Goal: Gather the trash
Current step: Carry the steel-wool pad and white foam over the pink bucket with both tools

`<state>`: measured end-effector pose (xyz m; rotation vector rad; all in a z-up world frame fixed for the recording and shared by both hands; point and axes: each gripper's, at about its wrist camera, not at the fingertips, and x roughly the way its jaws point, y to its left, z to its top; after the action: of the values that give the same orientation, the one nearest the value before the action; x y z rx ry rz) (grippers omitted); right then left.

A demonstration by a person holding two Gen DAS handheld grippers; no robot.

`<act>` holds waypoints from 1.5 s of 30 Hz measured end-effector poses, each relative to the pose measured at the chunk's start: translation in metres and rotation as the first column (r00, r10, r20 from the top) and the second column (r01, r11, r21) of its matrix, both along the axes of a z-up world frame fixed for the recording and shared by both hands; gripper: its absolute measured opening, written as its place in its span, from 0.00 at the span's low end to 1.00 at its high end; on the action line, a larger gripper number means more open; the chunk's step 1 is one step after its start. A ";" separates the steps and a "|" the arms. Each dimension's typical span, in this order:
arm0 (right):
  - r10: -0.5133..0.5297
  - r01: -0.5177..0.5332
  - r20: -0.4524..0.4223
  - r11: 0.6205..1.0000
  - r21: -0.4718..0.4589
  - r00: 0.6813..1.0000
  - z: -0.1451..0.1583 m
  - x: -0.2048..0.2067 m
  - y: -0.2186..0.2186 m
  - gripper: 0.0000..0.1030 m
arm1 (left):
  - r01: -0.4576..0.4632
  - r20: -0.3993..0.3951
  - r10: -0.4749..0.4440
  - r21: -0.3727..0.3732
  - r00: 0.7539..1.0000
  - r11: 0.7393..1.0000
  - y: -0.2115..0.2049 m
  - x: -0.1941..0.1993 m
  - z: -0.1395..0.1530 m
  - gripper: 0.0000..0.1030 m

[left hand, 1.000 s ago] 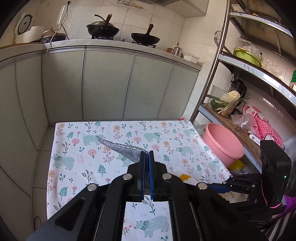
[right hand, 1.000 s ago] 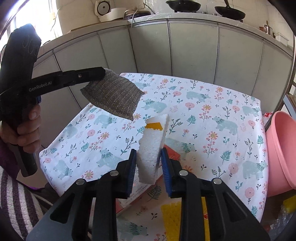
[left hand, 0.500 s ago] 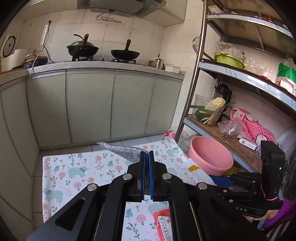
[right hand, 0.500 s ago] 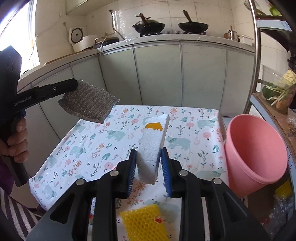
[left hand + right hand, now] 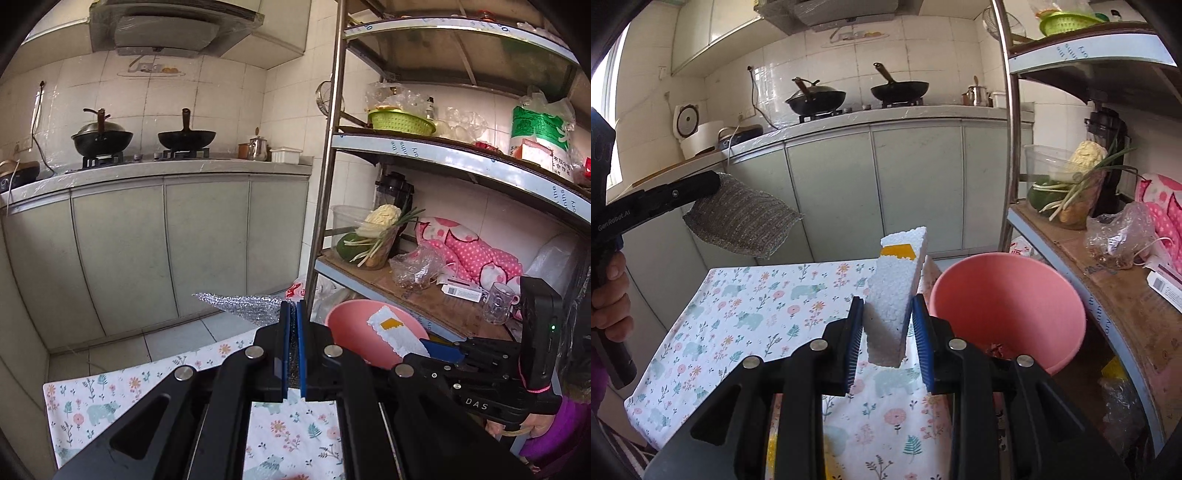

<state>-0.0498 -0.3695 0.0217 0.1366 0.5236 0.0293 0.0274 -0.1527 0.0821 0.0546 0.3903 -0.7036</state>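
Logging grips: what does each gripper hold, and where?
Left gripper: silver scouring pad, pinched at one edge. Right gripper: white foam piece, clamped across its lower sides.

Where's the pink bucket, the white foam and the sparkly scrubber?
Pink bucket (image 5: 1008, 295): right wrist view, inner wall.
White foam (image 5: 892, 295): right wrist view, middle of its bumpy face, between the right gripper's pads.
Sparkly scrubber (image 5: 742, 225): right wrist view, middle of the pad.

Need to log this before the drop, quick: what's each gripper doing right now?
Left gripper: jaws shut on the silver scouring pad, held in the air.
Right gripper: jaws shut on the white foam piece, beside the pink basin.
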 end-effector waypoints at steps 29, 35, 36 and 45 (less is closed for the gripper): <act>-0.208 0.221 -0.128 0.970 0.101 0.970 -0.064 0.056 -0.086 0.27 | 0.216 -0.044 -0.212 0.139 0.976 0.966 -0.192 0.058 -0.053 0.03; -0.235 0.250 -0.148 0.964 0.093 0.961 -0.076 0.062 -0.090 0.27 | 0.242 -0.090 -0.230 0.155 0.969 0.958 -0.207 0.066 -0.074 0.03; -0.242 0.258 -0.149 0.961 0.098 0.959 -0.077 0.062 -0.092 0.27 | 0.245 -0.097 -0.232 0.156 0.968 0.957 -0.209 0.067 -0.077 0.03; -0.280 0.303 -0.208 0.949 0.090 0.937 -0.088 0.067 -0.104 0.28 | 0.258 -0.150 -0.239 0.120 0.959 0.959 -0.211 0.075 -0.081 0.18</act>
<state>0.0171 -0.4740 -0.0661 0.3380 0.6911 -0.2458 0.1025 -0.3638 0.0014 0.1914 0.5678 -0.9318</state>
